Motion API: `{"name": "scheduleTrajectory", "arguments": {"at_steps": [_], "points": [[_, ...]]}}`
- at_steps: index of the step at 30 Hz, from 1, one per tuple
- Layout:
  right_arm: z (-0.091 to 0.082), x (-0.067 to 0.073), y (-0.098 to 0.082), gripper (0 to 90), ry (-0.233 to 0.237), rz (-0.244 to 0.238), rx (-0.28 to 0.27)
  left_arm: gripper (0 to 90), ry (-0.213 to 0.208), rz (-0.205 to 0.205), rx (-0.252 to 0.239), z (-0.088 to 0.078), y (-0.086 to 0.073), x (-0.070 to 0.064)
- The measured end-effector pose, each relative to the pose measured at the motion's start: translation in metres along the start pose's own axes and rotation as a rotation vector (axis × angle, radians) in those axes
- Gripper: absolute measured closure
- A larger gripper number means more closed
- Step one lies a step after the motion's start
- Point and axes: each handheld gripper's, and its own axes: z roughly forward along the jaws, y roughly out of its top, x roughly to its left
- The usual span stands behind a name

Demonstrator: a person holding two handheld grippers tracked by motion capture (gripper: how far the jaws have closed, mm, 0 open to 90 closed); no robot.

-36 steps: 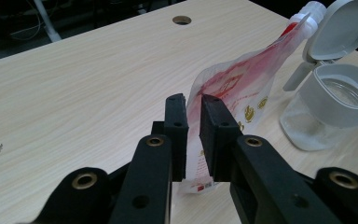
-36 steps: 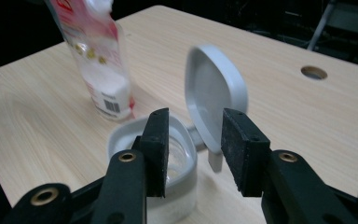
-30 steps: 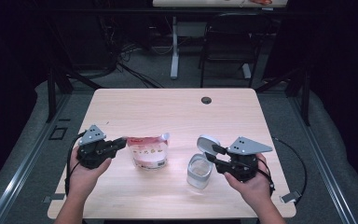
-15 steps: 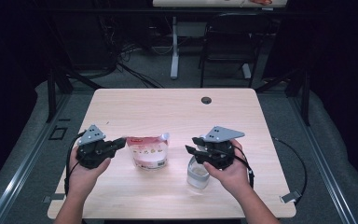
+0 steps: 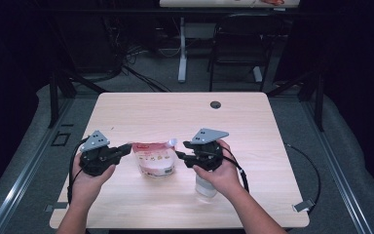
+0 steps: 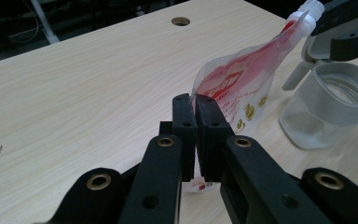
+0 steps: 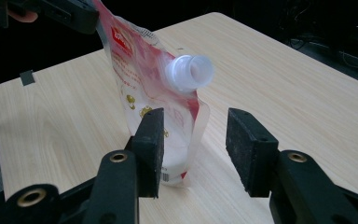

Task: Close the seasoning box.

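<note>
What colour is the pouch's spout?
White, on the spout; clearest in the right gripper view.

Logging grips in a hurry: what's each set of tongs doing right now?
Left tongs: shut on the pouch edge.
Right tongs: open, just been widening, aimed at the pouch, holding nothing.

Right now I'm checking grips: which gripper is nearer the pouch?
Left. The left gripper is clamped on the pouch edge; the right gripper is open, just short of its spout.

Glossy plastic pouch (image 7: 154,88) w/ smooth white spout (image 7: 189,72); clear jar (image 6: 326,109); matt light-wood table (image 5: 175,112).
</note>
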Motion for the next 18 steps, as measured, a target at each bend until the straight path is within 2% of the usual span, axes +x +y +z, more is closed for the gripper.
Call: {"name": "scheduleTrajectory", "arguments": {"at_steps": [10,16,18], "points": [[0.013,-0.001,0.002,57.5,0.015,0.029,-0.011,83.2,-0.006,-0.010,-0.007,0.000,0.000,0.001],[0.019,0.002,0.004,58.7,0.024,0.025,-0.009,76.3,-0.043,-0.026,-0.021,0.002,-0.001,0.004],[0.021,0.003,0.004,58.8,0.026,0.025,-0.012,75.2,-0.042,-0.023,-0.016,0.003,-0.002,0.003]]}}
